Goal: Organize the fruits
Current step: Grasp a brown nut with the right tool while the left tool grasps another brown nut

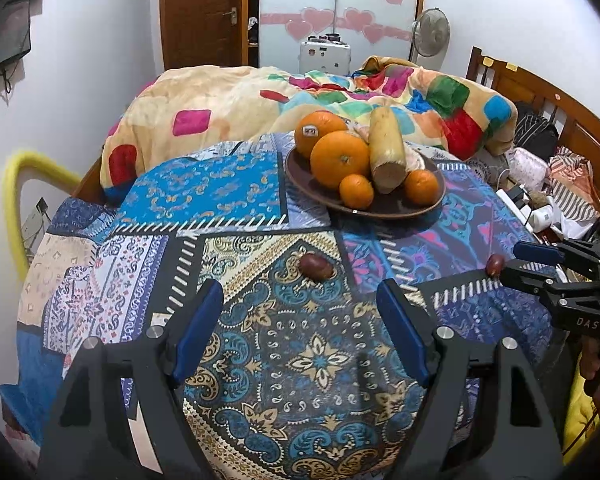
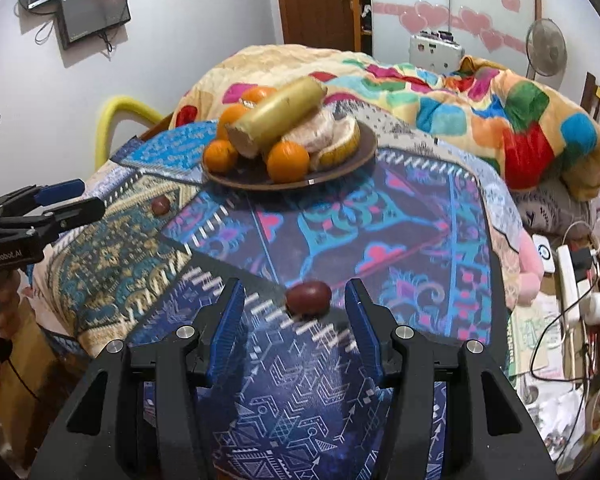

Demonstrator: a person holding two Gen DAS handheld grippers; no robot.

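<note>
The left gripper is hovering with jaws wide over the patterned tablecloth; one dark red fruit is lying apart ahead of it. The brown plate with oranges is sitting behind. The right gripper is standing wide around a second dark red fruit, not touching it, near the table's right edge.

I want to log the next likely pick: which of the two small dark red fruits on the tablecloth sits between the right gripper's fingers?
The dark red fruit between the open right gripper's fingertips; the other one lies farther away, nearer the left gripper.
</note>
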